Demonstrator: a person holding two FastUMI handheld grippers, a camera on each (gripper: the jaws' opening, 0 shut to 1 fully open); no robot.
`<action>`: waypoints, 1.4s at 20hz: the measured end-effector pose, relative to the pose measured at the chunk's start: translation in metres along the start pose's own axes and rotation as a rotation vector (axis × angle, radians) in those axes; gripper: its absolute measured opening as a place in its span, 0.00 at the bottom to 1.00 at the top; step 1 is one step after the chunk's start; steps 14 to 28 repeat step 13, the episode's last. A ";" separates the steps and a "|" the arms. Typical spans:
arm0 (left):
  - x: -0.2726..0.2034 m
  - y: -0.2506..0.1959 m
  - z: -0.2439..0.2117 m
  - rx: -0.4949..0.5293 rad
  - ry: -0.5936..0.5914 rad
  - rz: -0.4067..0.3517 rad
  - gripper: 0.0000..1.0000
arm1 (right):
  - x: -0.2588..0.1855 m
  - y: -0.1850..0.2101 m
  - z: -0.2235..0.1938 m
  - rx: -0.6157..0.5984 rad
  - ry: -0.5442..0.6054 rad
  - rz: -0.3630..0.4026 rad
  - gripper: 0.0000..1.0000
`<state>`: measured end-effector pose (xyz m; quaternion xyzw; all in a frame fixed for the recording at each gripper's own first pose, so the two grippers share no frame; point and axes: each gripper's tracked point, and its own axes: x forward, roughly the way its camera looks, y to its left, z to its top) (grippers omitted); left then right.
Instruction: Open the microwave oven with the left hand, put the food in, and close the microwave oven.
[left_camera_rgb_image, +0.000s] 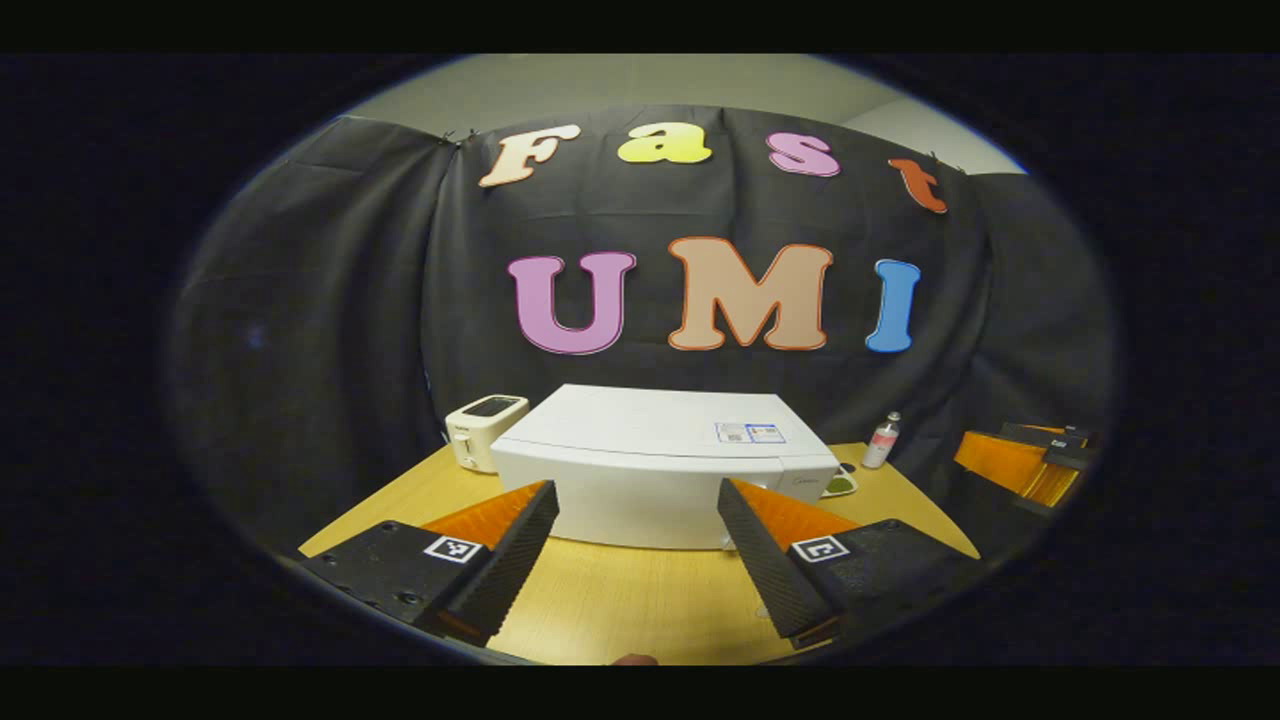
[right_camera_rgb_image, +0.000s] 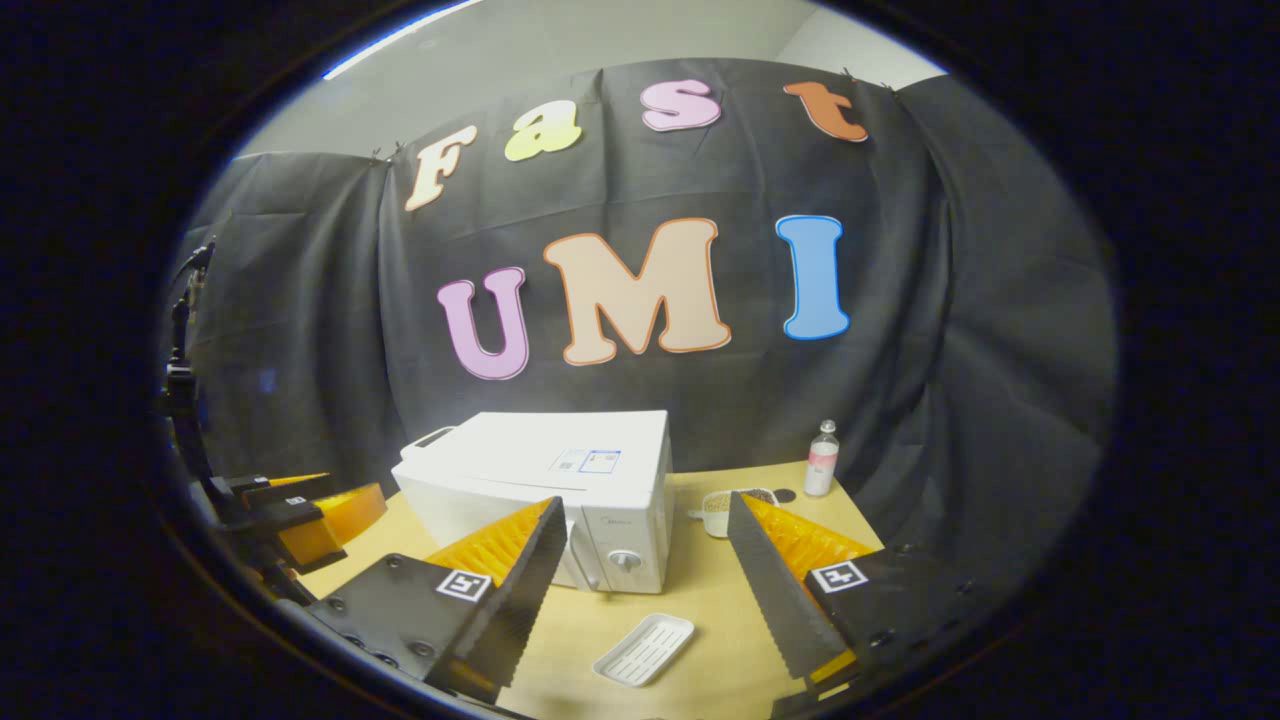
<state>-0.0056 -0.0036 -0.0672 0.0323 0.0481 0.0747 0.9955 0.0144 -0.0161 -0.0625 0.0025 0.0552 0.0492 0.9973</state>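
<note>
On the wooden table (left_camera_rgb_image: 600, 600), against the booth's black cloth wall, stands the white microwave oven (left_camera_rgb_image: 660, 470), its door shut; the task stands at its first step, the approach, with nothing yet opened or moved. Left gripper (left_camera_rgb_image: 635, 560): jaws spread wide, empty, aimed squarely at the oven's front but apart from it. Right gripper (right_camera_rgb_image: 645, 575): likewise wide open and empty, held back over the near part of the table. Judged from this pose, the next move calls for the left gripper to advance to the door's opening edge, close on or hook it, and swing it outward along its hinge arc; the handle itself cannot be made out, so the grasp point must be sought at close range.

Differences between views: the left gripper view presents the oven head-on and adds a white toaster (left_camera_rgb_image: 485, 430) just beside the oven's far left corner, a small bottle (left_camera_rgb_image: 882, 440) to the right, and the other gripper at the right edge. The right gripper view takes the oven obliquely, exposing its control panel with a round knob (right_camera_rgb_image: 625, 560); it also shows a white ridged tray (right_camera_rgb_image: 645, 648) lying empty on the near table, and a small bowl (right_camera_rgb_image: 735, 508) with pale contents, apparently the food, between oven and bottle
</note>
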 end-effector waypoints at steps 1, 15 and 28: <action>-0.001 0.001 -0.003 0.002 0.005 -0.001 0.96 | 0.000 0.001 -0.001 0.000 0.002 0.001 0.91; 0.013 0.041 -0.012 0.096 0.052 -0.093 0.96 | -0.002 0.037 -0.008 0.070 0.018 -0.111 0.91; 0.013 0.041 -0.012 0.096 0.052 -0.093 0.96 | -0.002 0.037 -0.008 0.070 0.018 -0.111 0.91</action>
